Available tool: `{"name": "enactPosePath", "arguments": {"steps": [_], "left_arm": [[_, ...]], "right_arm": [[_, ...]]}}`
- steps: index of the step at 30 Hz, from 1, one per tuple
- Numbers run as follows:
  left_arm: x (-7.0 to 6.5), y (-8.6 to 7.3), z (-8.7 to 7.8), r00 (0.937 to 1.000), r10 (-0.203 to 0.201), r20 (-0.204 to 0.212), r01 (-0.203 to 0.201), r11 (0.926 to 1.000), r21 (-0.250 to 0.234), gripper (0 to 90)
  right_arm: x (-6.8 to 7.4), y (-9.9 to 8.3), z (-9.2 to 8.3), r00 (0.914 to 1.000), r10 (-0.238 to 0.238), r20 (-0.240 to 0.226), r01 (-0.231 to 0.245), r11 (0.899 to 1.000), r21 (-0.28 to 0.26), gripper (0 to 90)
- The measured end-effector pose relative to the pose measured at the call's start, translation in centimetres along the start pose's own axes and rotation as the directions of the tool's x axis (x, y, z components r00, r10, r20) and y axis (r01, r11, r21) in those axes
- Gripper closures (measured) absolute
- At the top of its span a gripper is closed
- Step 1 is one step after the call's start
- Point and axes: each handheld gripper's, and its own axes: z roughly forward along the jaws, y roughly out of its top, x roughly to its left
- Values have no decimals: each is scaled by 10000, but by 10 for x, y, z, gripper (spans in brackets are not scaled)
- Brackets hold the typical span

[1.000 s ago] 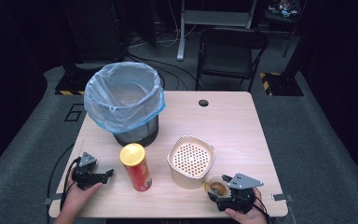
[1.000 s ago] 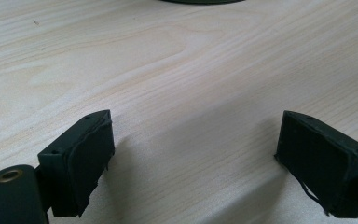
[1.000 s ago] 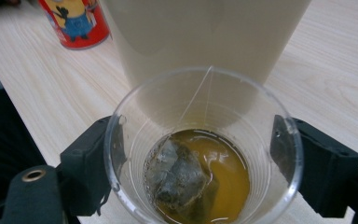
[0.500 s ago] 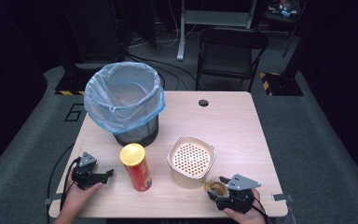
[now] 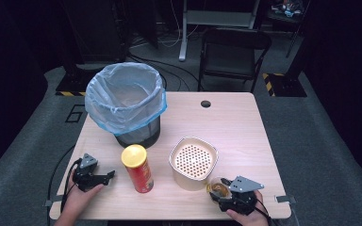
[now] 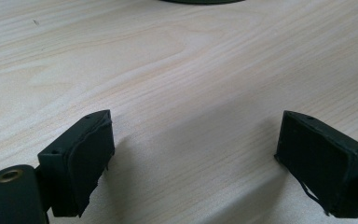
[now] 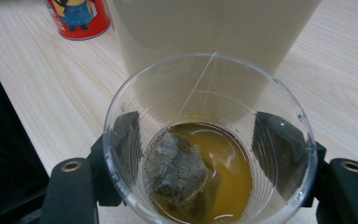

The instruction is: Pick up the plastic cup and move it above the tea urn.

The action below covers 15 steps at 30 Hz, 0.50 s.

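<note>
Right gripper [image 7: 209,154]: lower middle of the right gripper view, its two black jaws pressed against opposite sides of a clear plastic cup [image 7: 209,140]; in the high view it sits at the lower right [image 5: 231,194], grasping the cup at the worktop's near edge.
Left gripper [image 6: 196,158]: jaws spread wide over bare wood with nothing between them; in the high view it rests at the lower left [image 5: 94,176], released.
Cup contents: a shallow pool of amber tea and a wet tea bag [image 7: 179,170] lying at the bottom, its string running up the inner wall.
Cup position: just beside the cream container [image 5: 193,162], probably touching it, though the view is too tight to be sure.
Cream container: a perforated strainer insert sits in its top; what lies beneath is hidden.
Bin [image 5: 125,101]: upper left of the high view, lined with a pale blue bag; inside looks empty.
Red can [image 5: 137,168]: upright, yellow lid on, between the left gripper and the cream container.
Worktop [image 5: 235,127]: light wood, bare at the far right.
Step in hand: the cup looks grasped and ready to lift.
Next move: likely lift level, then tip slowly over the strainer so liquid drains and the bag is caught.
</note>
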Motion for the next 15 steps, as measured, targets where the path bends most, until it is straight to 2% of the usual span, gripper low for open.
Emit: {"name": "enactPosePath", "arguments": {"steps": [8,15], "left_arm": [[0,0,0,10000,-3,1,3,10000,0,109],[0,0,0,10000,-3,1,3,10000,-1,109]], "right_arm": [[-2,1,-2,10000,-24,52,24,10000,79,329],[-14,7,-13,9999,105,38,-105,9999,84,339]]}}
